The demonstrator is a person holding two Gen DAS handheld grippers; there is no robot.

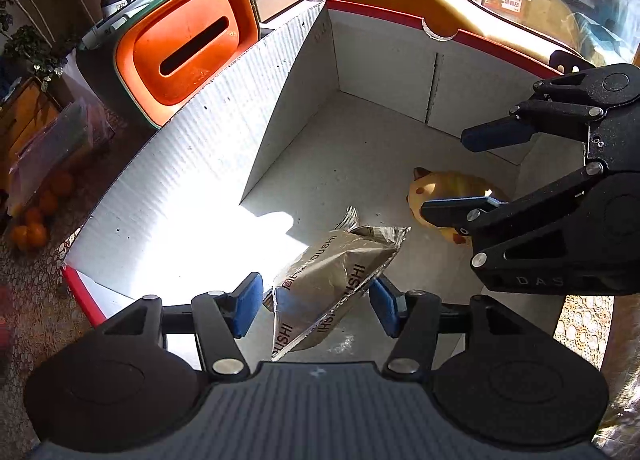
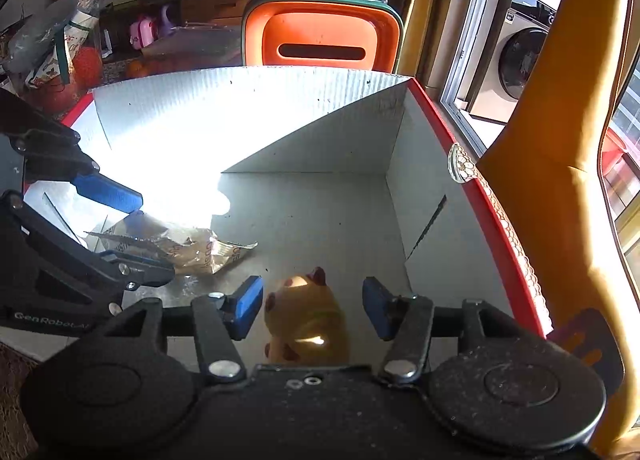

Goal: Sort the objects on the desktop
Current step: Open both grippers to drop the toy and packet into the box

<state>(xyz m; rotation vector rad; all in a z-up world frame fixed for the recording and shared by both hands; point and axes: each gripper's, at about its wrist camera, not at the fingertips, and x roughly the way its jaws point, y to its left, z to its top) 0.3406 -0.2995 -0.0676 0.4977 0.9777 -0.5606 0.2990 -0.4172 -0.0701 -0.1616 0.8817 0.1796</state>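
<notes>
Both hand-held grippers reach into a white cardboard box (image 1: 360, 132) with a red outer rim that fills the middle of each view. In the left wrist view the left hand-held gripper (image 1: 316, 302) sits at the bottom centre with its blue pads spread; a crinkled silver snack packet (image 1: 332, 280) lies between them, its lower end rising toward the camera, and whether either pad touches the foil cannot be told. The packet's far end rests on the box floor beside a bright patch of sunlight.

The right hand-held gripper (image 1: 484, 172) enters from the right edge of that view, jaws apart, one finger above and one in front of a small yellow cat-shaped toy (image 1: 444, 190) with red spots (its face is partly hidden by the lower finger). In the right wrist view the same toy (image 2: 306, 320) stands on the box floor at lower centre, between the spread blue pads of the right hand-held gripper (image 2: 312, 308) and clear of both. The packet (image 2: 196, 246) lies to the left of the toy, with the left hand-held gripper (image 2: 140, 236) straddling it from the left edge.

Behind the box, in the upper left of the left view, stands an orange case (image 1: 188, 44) with a dark slot handle; a few oranges (image 1: 34, 224) lie at the left edge on the patterned desk (image 1: 36, 300)
</notes>
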